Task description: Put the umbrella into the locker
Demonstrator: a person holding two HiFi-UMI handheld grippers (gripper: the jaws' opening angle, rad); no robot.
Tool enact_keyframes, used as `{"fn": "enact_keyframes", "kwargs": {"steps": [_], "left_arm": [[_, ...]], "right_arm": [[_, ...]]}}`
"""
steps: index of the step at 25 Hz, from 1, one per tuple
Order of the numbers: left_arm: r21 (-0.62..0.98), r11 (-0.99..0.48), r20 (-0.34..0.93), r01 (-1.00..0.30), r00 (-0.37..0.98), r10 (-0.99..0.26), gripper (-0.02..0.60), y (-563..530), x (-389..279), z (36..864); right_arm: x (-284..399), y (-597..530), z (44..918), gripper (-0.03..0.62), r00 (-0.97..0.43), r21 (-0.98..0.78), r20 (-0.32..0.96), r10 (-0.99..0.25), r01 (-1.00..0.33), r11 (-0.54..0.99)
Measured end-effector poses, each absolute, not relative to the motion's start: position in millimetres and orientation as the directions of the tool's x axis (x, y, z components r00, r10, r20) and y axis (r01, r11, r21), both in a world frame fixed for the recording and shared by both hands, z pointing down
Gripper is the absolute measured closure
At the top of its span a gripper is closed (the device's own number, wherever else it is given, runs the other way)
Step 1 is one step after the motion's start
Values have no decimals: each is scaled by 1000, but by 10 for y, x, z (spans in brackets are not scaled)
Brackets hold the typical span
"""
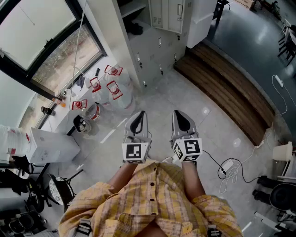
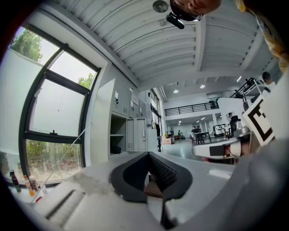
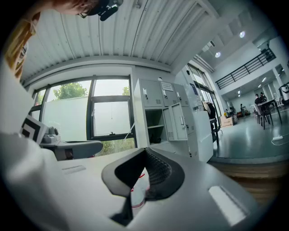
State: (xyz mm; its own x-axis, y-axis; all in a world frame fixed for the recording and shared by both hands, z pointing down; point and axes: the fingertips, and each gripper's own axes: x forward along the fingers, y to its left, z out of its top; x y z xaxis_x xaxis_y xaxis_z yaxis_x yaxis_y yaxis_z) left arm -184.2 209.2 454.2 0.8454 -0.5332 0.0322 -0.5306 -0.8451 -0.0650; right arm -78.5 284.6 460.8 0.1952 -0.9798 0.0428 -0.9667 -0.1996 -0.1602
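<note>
As no umbrella shows plainly anywhere, the task seems either not begun or already finished: only a dark thing (image 1: 134, 28) lies in the open locker (image 1: 133, 8), and I cannot tell what it is. The left hand-held gripper (image 1: 137, 114) is closed on nothing, and so is the right hand-held gripper (image 1: 181, 113). The next move, I think, calls for finding the umbrella.

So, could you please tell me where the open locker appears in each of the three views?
Head view: the open locker is at the top edge, left of centre.
Left gripper view: the locker is left of centre, below mid-height.
Right gripper view: the locker is near the centre, slightly below mid-height.
Shared landmark: the window stands to its left in every view.
</note>
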Motion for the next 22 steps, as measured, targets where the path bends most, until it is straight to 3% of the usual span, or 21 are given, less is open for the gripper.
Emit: {"fn": "enact_keyframes", "kwargs": {"steps": [9, 22], "left_arm": [[-46, -840, 92, -540, 835, -542, 583, 2384, -1863, 4769], [-53, -848, 63, -528, 846, -530, 583, 2307, -1533, 4678]], "right_arm": [[-760, 3138, 4709, 592, 165, -232, 27, -986, -958, -167], [-600, 3014, 4515, 592, 145, -204, -11, -989, -969, -140]]}}
